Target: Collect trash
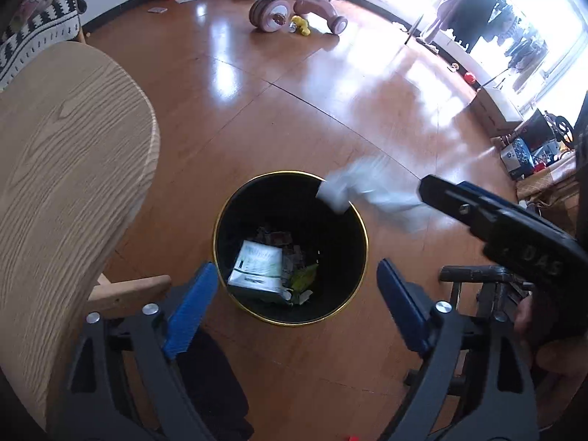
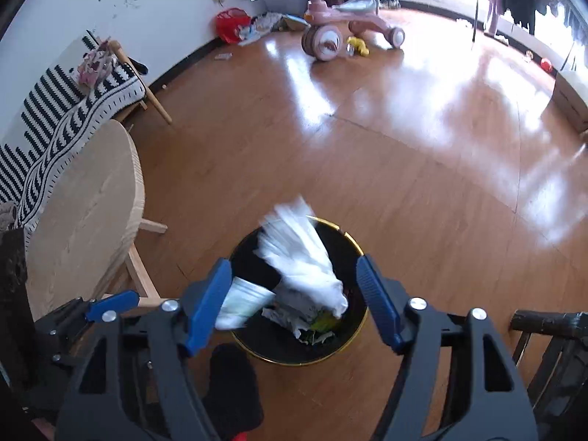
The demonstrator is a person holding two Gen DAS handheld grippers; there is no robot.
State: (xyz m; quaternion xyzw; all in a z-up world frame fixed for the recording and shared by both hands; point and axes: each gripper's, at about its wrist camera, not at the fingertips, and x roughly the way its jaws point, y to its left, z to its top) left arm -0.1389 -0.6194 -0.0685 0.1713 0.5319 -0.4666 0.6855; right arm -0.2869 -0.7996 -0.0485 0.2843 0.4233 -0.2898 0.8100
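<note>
A black bin with a gold rim (image 1: 217,228) stands on the wooden floor below both grippers. It holds a white and green packet (image 1: 257,266) and crumpled scraps. My left gripper (image 1: 296,268) is open over the bin, with nothing between its blue pads. My right gripper (image 2: 292,268) is open too. A white tissue (image 2: 305,253) shows as a blurred streak between its fingers and touches neither pad. In the left wrist view the same tissue (image 1: 349,187) hangs over the bin's far rim, just off the tip of the right gripper (image 1: 441,191).
A round wooden table (image 1: 66,183) stands close on the left of the bin. A dark chair frame (image 1: 477,275) is on the right, beside a person's hand (image 1: 529,316). A pink tricycle (image 1: 294,3) and a red basket (image 2: 231,24) stand far off by the wall.
</note>
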